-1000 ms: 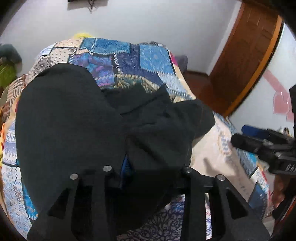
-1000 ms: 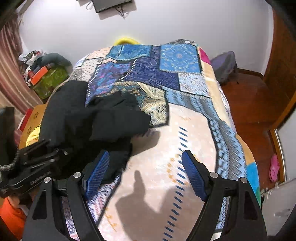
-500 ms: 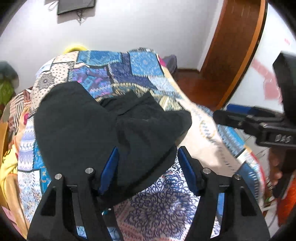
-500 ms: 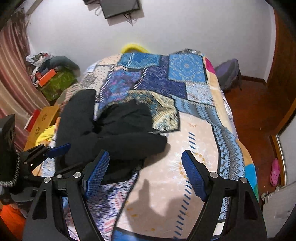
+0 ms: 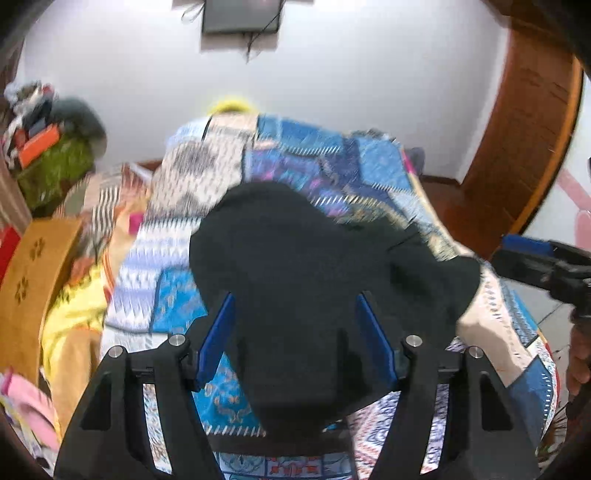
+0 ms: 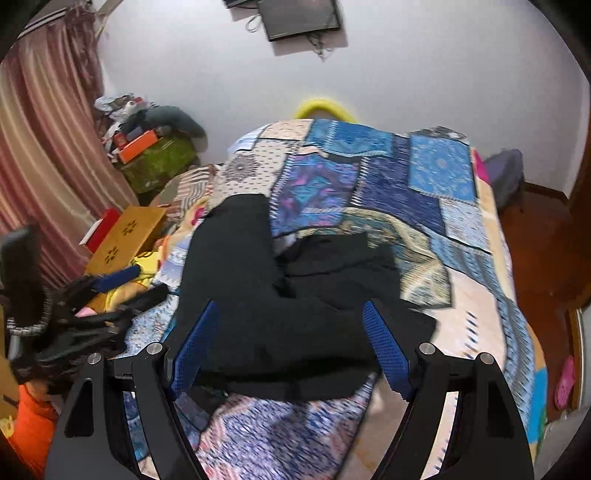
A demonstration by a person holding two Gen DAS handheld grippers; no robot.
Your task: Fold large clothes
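Over by the left wall, a striped pinkish curtain hangs down beside a green box heaped with odds and ends, an orange box on top of it. In front of that, a tan wooden piece with paw-shaped cutouts lies at the bed's left edge, next to some yellow cloth.

The left gripper hangs above the near-left part of the bed, its jaws spread wide with nothing between the blue pads. From the right wrist view it shows at the far left, off the bed's side and apart from the cloth.

In the middle, the black garment lies on the patchwork bedspread, toward the near-left portion of the bed. One broad part runs up toward the wall, and a crumpled, thicker part spreads out to the right; its near edge sits close to the foot of the bed. The exact kind of garment is hard to tell from the dark folds.

The right gripper hovers over the garment's near edge, jaws wide apart and empty. In the left wrist view it shows at the right edge, beside the bed.

High on the white wall a dark screen is mounted, wires dangling. At the far right stands a brown wooden door, and a pink slipper lies on the floor.
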